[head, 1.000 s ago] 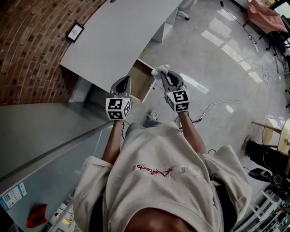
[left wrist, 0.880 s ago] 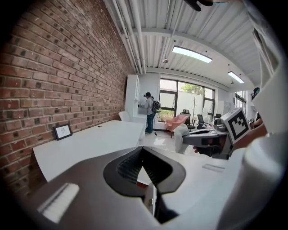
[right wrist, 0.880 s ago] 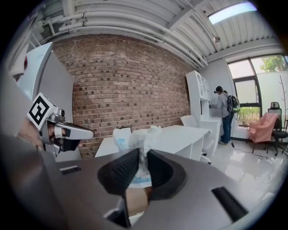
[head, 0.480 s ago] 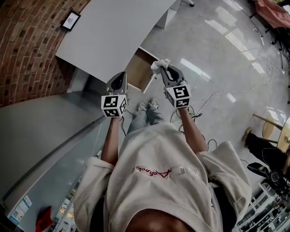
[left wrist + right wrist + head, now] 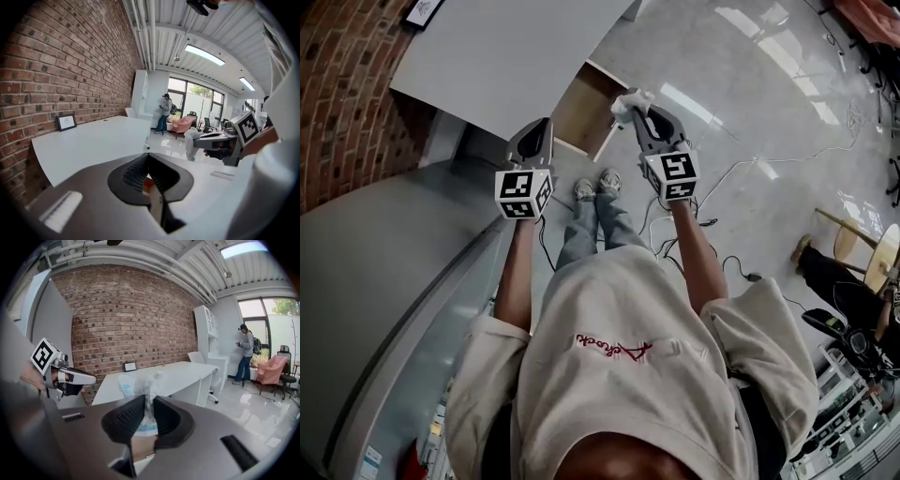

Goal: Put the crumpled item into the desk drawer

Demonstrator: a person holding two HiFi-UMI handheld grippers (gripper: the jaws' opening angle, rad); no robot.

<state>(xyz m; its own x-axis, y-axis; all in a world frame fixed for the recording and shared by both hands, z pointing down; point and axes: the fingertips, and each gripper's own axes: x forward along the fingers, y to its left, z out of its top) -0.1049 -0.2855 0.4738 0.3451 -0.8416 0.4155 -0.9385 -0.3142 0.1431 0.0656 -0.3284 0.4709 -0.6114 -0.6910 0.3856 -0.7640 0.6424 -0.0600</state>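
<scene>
The crumpled item [image 5: 628,99], a white and clear wrapper with blue print [image 5: 139,383], is pinched in my right gripper [image 5: 635,109], which is held above the floor just right of the open wooden desk drawer [image 5: 581,105]. In the right gripper view the wrapper sticks up between the jaws of the right gripper [image 5: 149,401]. My left gripper [image 5: 536,139] is shut with nothing in it and hovers at the front edge of the white desk [image 5: 487,56], left of the drawer. The left gripper view shows the shut left gripper [image 5: 149,155] and, off to the right, the right gripper [image 5: 208,139] with the wrapper [image 5: 191,140].
A small framed picture [image 5: 66,122] stands on the desk against the brick wall [image 5: 70,61]. Cables [image 5: 750,173] trail over the glossy floor at right. The person's feet [image 5: 596,182] are just before the drawer. A person [image 5: 246,355] stands far off by a pink chair [image 5: 271,369].
The desk and open drawer have slid up the head view. Both grippers have risen with them, the right one still on the wrapper beside the drawer.
</scene>
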